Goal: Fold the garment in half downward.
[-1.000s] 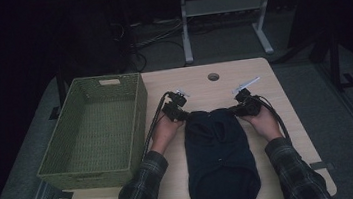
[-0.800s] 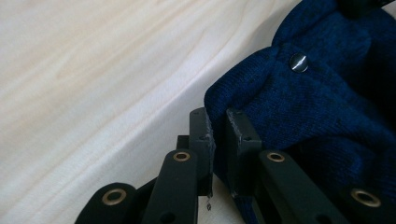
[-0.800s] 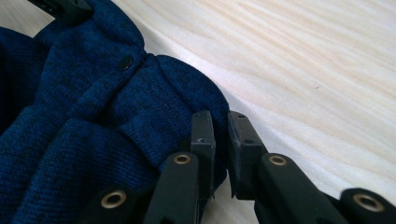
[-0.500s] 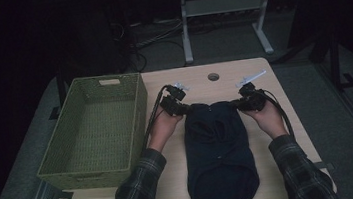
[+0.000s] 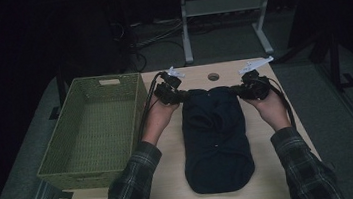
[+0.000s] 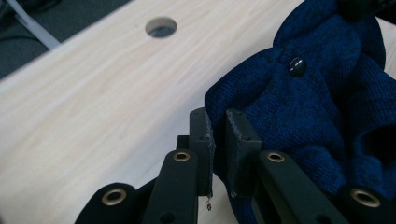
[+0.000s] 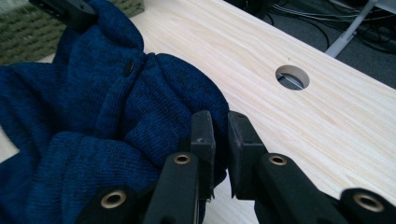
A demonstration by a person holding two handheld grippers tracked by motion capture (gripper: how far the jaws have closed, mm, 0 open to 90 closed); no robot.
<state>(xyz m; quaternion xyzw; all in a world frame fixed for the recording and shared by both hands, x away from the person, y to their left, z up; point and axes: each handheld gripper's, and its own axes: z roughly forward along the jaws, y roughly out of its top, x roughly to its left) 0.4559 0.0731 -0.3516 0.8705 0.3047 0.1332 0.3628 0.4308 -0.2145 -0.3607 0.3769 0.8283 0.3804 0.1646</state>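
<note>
Knitwear in dark blue, a folded sweater [image 5: 215, 140], is laid lengthwise down the middle of a pale wooden table [image 5: 174, 185], its far edge just short of a round hole [image 5: 213, 76] in the tabletop. The sweater's far left corner is pinched by the left gripper [image 5: 178, 97], and its far right corner by the right gripper [image 5: 238, 90]; each is held in a hand, with plaid sleeves [image 5: 129, 190] seen coming in from the near edge.

In the left gripper view, the jaws are seen drawn nearly together with a fold of blue knit caught between them, and a small dark button [image 6: 297, 66] is visible on the fabric beyond. In the right gripper view, the jaws are likewise narrowed on a bunched edge of the knit, with the hole [image 7: 292, 77] seen further off on the bare wood.

A green woven basket [image 5: 93, 134] is placed at the table's left side, just beside the left hand.
</note>
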